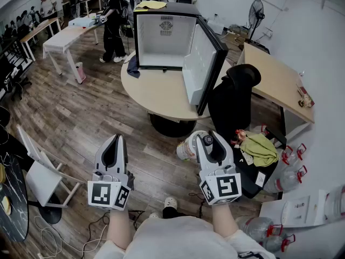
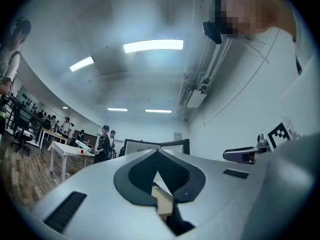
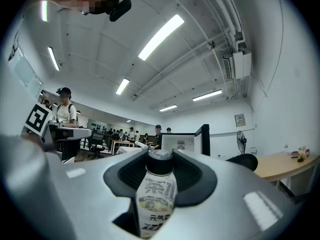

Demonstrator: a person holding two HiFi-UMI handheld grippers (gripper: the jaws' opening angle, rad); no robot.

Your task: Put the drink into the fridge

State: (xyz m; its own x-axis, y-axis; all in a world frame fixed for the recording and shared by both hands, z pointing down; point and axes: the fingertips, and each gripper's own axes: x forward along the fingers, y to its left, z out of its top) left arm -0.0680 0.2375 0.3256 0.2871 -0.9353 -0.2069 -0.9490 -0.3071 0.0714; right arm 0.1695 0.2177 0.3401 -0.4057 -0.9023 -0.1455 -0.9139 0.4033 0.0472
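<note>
While both grippers hang low in the head view, over the wooden floor (image 1: 81, 112), the drink (image 3: 157, 199) sits clamped in the right gripper (image 1: 211, 143). That gripper's own view shows the pale bottle lying lengthwise between the two jaws. The dark pads (image 3: 192, 176) press on it from either side, and its black cap (image 3: 161, 161) points out toward the jaw tips. In the head view only the cap shows, a dark round spot between the tips at lower centre-right of the frame.

Left of it, the left gripper (image 1: 115, 140) has its jaws together at the tips and nothing between them. Its own view shows just the small diamond-shaped gap behind the meeting point.

Up in the upper middle of the head view the fridge (image 1: 164, 39) stands on a round table (image 1: 156, 93). Its door (image 1: 202, 69) is swung wide open to the right and the white inside faces the person. The drink is well apart from the fridge, with the table edge and a stretch of floor between them. A black chair (image 1: 234, 96) stands to the right of the table.
</note>
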